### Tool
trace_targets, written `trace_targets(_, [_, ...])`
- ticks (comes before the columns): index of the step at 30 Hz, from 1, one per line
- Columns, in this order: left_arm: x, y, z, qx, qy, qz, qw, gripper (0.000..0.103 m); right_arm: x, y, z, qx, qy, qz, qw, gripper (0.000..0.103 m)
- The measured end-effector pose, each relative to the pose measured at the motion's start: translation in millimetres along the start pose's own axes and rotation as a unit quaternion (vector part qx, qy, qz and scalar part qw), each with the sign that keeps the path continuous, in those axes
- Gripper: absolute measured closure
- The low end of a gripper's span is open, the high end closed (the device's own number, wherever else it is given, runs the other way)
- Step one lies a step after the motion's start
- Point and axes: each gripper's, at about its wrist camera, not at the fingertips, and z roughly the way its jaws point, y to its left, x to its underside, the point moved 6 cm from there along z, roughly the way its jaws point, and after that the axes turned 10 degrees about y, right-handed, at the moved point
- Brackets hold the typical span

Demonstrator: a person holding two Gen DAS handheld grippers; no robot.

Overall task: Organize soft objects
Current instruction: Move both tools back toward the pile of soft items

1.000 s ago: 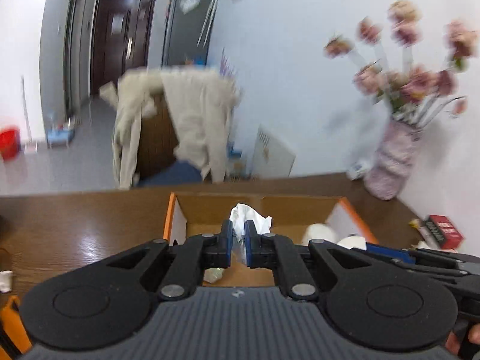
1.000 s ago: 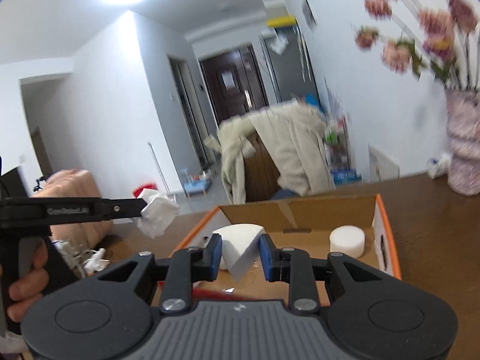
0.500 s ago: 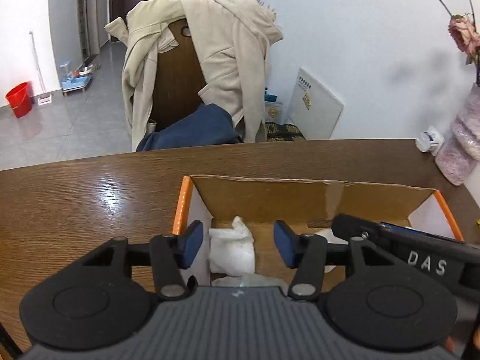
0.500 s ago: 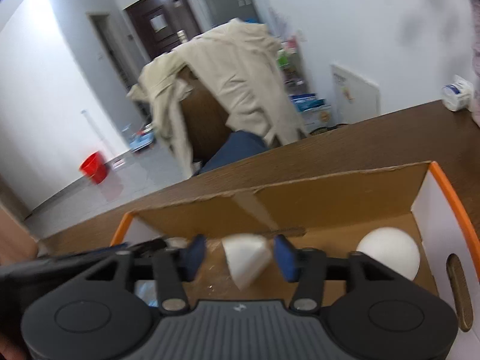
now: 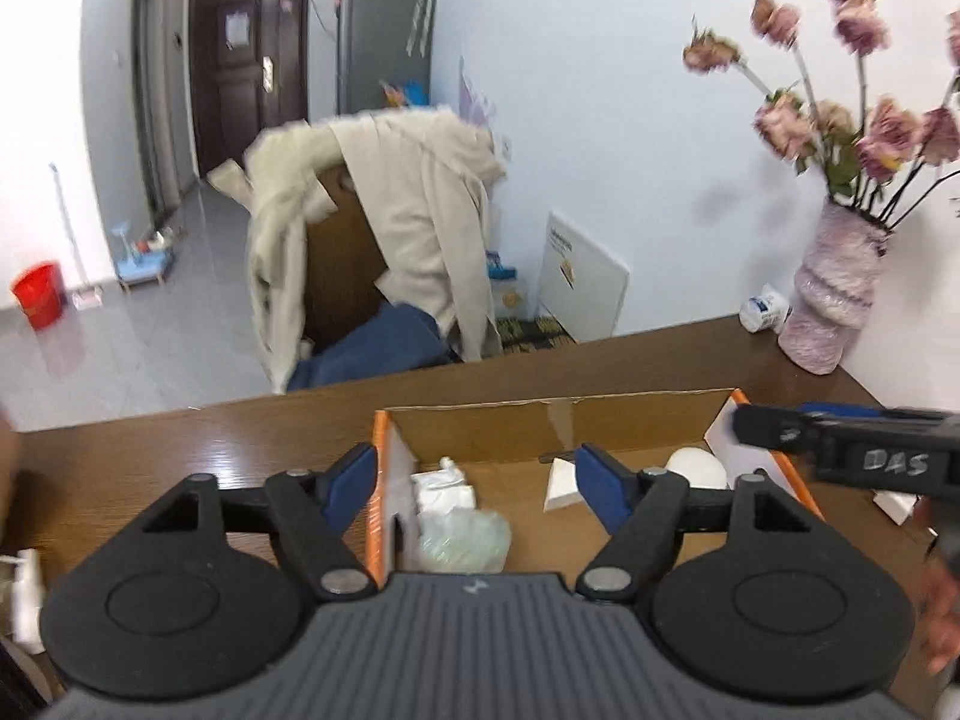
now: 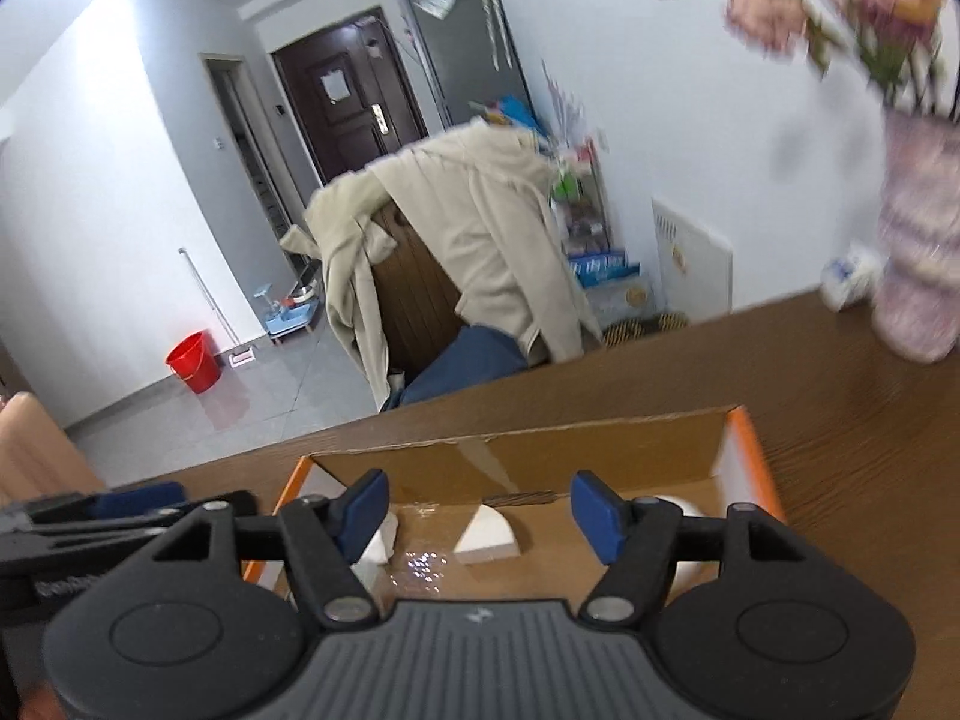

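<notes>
Box brown cardboard w/ orange rim; foam wedge white; table dark wood-grain; vase pink-mottled; bucket red.

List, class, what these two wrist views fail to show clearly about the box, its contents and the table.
- Box near wall: left wrist view, hidden behind the left gripper, whose empty jaws are opening.
- Round white piece: right wrist view, mostly behind the right gripper, jaws likewise opening, empty.
- Flowers: right wrist view, blurred and cut by the frame edge.
- White item on table: left wrist view, cropped at the edge.
</notes>
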Motion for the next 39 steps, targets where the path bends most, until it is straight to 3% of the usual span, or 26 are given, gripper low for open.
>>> trace_targets(6, [54.3,4.3,-96.6,-0.021,-0.060,0.024,0.9977,0.018,38.7,0.9,-98.5,0.009,-0.049,-0.050,0.997,0.025])
trace_targets(10, [109.3,7.4,-160.8,-0.007,-0.118,0.018,0.9928,0.007,83.6,5.3,-151.5,0.001,-0.082,-0.072,0.994,0.014])
trace_targets(13, [156.5,12.6,-195.5,-0.006,-0.152,0.006,0.9884,0.003,126.0,11.0,-181.3,-0.011,-0.089,-0.085,0.992,0.014])
trace_targets(16, [206.3,17.4,-219.4,-0.028,-0.175,-0.008,0.9841,0.000,169.4,14.6,-204.6,-0.017,-0.088,-0.084,0.992,0.013])
trace_targets(21, [285.6,21.5,-238.0,-0.038,-0.174,-0.019,0.9839,0.000,250.0,15.9,-236.7,-0.021,-0.111,-0.070,0.991,0.010])
trace_targets(24, [318.0,21.9,-239.8,-0.052,-0.184,-0.013,0.9814,0.000,295.1,8.5,-245.1,0.005,-0.141,-0.055,0.988,0.005])
trace_targets(28, [334.2,22.1,-235.5,-0.068,-0.175,-0.001,0.9823,0.000,342.5,4.0,-237.9,0.058,-0.148,-0.033,0.987,0.003])
trace_targets(31, [334.6,24.5,-236.1,-0.061,-0.177,-0.011,0.9823,0.000,362.7,1.0,-234.2,0.046,-0.135,0.012,0.990,0.003])
trace_targets(35, [336.5,23.9,-232.6,-0.060,-0.174,-0.010,0.9829,0.000,374.4,6.4,-233.5,0.063,-0.127,-0.007,0.990,0.003])
trace_targets(39, [340.2,24.6,-220.2,-0.049,-0.160,-0.016,0.9858,0.000,374.3,15.1,-231.5,0.054,-0.125,-0.012,0.991,0.003])
